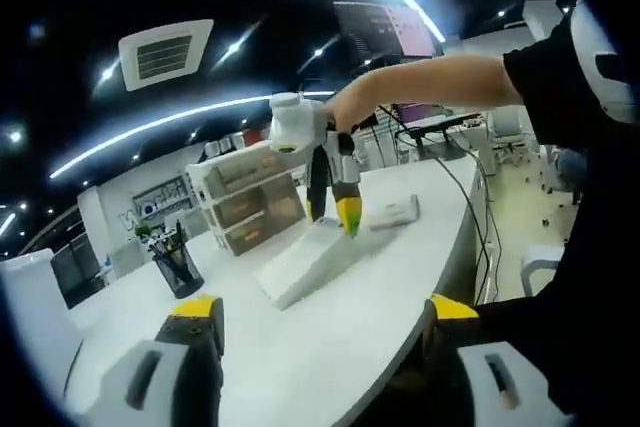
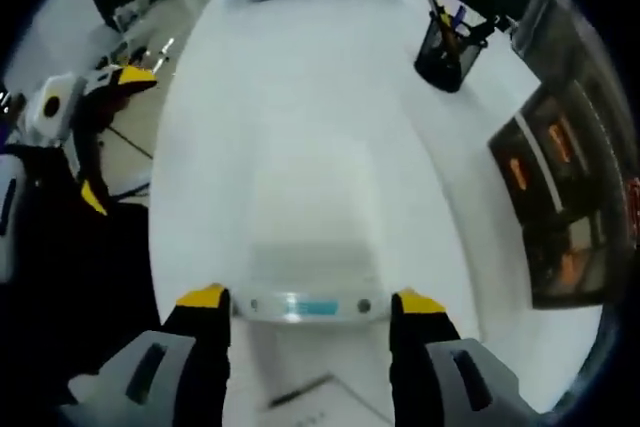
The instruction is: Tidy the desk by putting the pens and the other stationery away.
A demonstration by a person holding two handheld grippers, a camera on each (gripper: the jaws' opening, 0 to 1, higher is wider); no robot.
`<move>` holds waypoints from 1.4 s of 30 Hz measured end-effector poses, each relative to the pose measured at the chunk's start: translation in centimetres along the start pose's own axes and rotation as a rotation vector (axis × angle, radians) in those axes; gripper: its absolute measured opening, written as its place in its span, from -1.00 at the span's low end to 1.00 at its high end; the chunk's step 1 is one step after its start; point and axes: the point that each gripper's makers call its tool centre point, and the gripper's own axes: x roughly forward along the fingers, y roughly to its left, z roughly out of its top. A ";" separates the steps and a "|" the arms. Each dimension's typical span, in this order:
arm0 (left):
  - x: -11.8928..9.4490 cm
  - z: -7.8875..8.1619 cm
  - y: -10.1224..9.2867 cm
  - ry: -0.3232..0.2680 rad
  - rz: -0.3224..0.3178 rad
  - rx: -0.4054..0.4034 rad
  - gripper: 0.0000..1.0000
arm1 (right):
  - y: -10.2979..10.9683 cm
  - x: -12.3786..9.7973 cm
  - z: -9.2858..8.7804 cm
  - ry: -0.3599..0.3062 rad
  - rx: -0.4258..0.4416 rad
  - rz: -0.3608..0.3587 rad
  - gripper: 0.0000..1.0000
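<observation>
Pens stand in the mesh pen cup (image 2: pixel 447 50) beyond the white case (image 2: pixel 305 237) on the bench (image 2: pixel 300 77). Right tongs (image 2: pixel 310 299) gape over the case's near end; left tongs (image 1: pixel 318 309) open, empty. One pen (image 2: pixel 300 392), seemingly, remains loose before the case.

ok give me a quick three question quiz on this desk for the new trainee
1. True or false: the black mesh pen cup lies tipped over on the white desk.
2. What lies just ahead of the right gripper, its near end between the two yellow-tipped jaws? A) a flat white rectangular case B) a red mug C) a blue book
3. Fill in: the left gripper has its jaws ____.

Key: 1 false, the cup stands upright with pens in it. 2 A. 3 open.
</observation>
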 end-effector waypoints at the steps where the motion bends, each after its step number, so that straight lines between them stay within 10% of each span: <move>1: 0.3 -0.1 -0.1 0.006 0.000 0.010 0.61 | 0.1 0.0 0.0 0.003 0.001 -0.001 0.20; 31: 10.3 0.2 -0.3 0.095 0.103 0.524 0.33 | 1.2 0.0 1.4 0.087 0.022 -0.007 0.20; 42: 12.9 0.4 -0.2 0.085 0.126 0.572 0.08 | 1.3 -0.1 1.3 0.113 0.047 0.003 0.19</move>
